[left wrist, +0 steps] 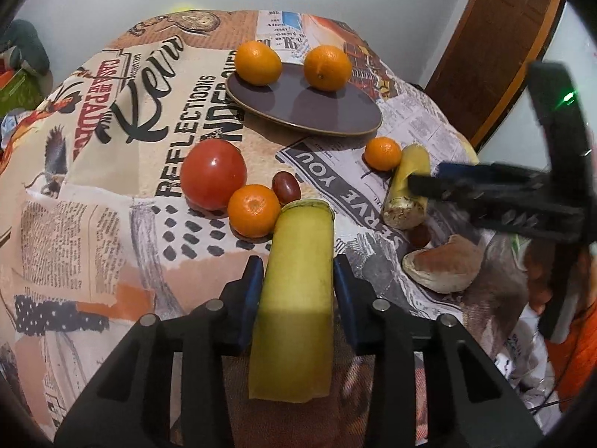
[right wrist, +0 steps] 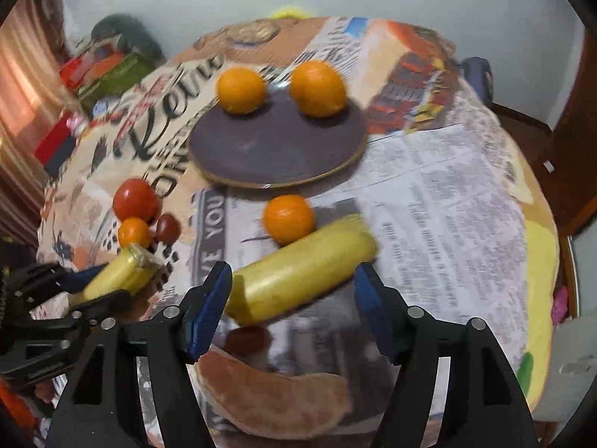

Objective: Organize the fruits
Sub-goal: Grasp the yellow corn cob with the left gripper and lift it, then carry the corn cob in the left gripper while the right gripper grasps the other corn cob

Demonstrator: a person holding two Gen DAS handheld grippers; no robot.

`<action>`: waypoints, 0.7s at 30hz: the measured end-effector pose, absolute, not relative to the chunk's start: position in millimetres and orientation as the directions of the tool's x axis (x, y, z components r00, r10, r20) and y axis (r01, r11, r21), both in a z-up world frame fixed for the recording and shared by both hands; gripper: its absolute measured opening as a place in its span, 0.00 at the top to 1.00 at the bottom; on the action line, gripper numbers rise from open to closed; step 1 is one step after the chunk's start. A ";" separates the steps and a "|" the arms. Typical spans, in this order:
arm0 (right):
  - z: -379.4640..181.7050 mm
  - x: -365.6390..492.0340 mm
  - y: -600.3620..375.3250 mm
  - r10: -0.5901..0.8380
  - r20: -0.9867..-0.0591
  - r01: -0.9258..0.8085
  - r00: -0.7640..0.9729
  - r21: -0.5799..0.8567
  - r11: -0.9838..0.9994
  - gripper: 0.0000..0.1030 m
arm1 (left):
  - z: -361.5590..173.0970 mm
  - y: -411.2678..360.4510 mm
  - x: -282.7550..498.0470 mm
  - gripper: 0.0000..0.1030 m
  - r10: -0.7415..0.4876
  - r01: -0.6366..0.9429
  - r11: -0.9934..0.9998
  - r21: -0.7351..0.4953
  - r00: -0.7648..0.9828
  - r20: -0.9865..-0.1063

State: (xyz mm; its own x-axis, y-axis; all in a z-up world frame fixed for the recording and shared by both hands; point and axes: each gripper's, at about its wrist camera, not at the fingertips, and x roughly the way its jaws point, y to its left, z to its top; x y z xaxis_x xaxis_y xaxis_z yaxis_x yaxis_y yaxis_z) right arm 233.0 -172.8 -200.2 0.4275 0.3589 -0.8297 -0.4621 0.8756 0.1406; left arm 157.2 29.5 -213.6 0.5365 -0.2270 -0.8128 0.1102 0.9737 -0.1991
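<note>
My left gripper (left wrist: 296, 287) is pinching a yellow banana half (left wrist: 294, 298) btw its blue pads, cut end pointing fwd over the table. My right gripper (right wrist: 293, 298) has its fingers spread wide; the second banana half (right wrist: 302, 268) lies on the newspaper-print cloth (right wrist: 447, 205) roughly btw and just ahead of the tips, pads not touching it as far as I can tell. The right view is blurred, so I can't be sure of the gap.

Risks, as I judge them:
- Left grip sits on soft peel w/ a long overhang; squeeze harder and it bruises, tilt more and it may slide out.
- The held half points right at the small mandarin (left wrist: 253, 211) and the dark grape-like fruit (left wrist: 286, 188); pushing fwd low could knock them rolling, maybe into the tomato (left wrist: 213, 173).
- Closing the right pads off-centre could spin its banana half into the mandarin touching its far side (right wrist: 289, 218).
- The purple plate (left wrist: 335, 119) is shallow and the oranges on it are round; a bump on the rim could send them off.

Count: 2 banana halves, 2 oranges on the plate ( (left wrist: 258, 62), (left wrist: 327, 68)), 2 mandarins on the cloth, 1 tomato, 1 dark grape-like fruit, 1 small red fruit (left wrist: 419, 235) half hidden, 1 bread roll (left wrist: 444, 268), 1 plate.
</note>
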 end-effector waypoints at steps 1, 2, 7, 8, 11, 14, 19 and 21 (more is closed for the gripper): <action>-202.2 234.5 -169.9 0.361 -0.833 -0.464 0.420 0.144 0.874 0.36 | -211.5 31.2 155.9 0.63 -0.229 0.106 0.973 -0.204 0.539 -0.810; -206.5 235.0 -164.8 0.359 -0.838 -0.465 0.412 0.146 0.874 0.28 | -209.5 33.1 154.1 0.63 -0.230 0.101 0.973 -0.209 0.544 -0.807; -210.0 237.6 -161.6 0.334 -0.834 -0.423 0.438 0.137 0.896 0.19 | -192.6 47.5 143.9 0.64 -0.215 0.065 0.973 -0.220 0.591 -0.777; -211.7 238.5 -161.7 0.321 -0.838 -0.422 0.441 0.122 0.898 0.19 | -189.0 50.5 142.5 0.64 -0.204 0.058 0.975 -0.213 0.603 -0.772; -213.4 240.0 -164.4 0.327 -0.840 -0.444 0.433 0.117 0.888 0.20 | -181.4 61.1 139.4 0.65 -0.182 0.033 0.978 -0.206 0.624 -0.760; -213.1 240.2 -166.3 0.330 -0.843 -0.449 0.425 0.121 0.886 0.29 | -181.2 74.0 140.7 0.65 -0.161 0.000 0.978 -0.207 0.628 -0.762; -212.5 238.5 -181.8 0.346 -0.847 -0.458 0.404 0.140 0.878 0.47 | -184.8 87.2 144.0 0.65 -0.150 -0.028 0.976 -0.214 0.621 -0.769; -210.9 238.7 -190.5 0.347 -0.848 -0.455 0.401 0.145 0.879 0.55 | -186.1 89.2 145.8 0.65 -0.137 -0.039 0.978 -0.205 0.622 -0.771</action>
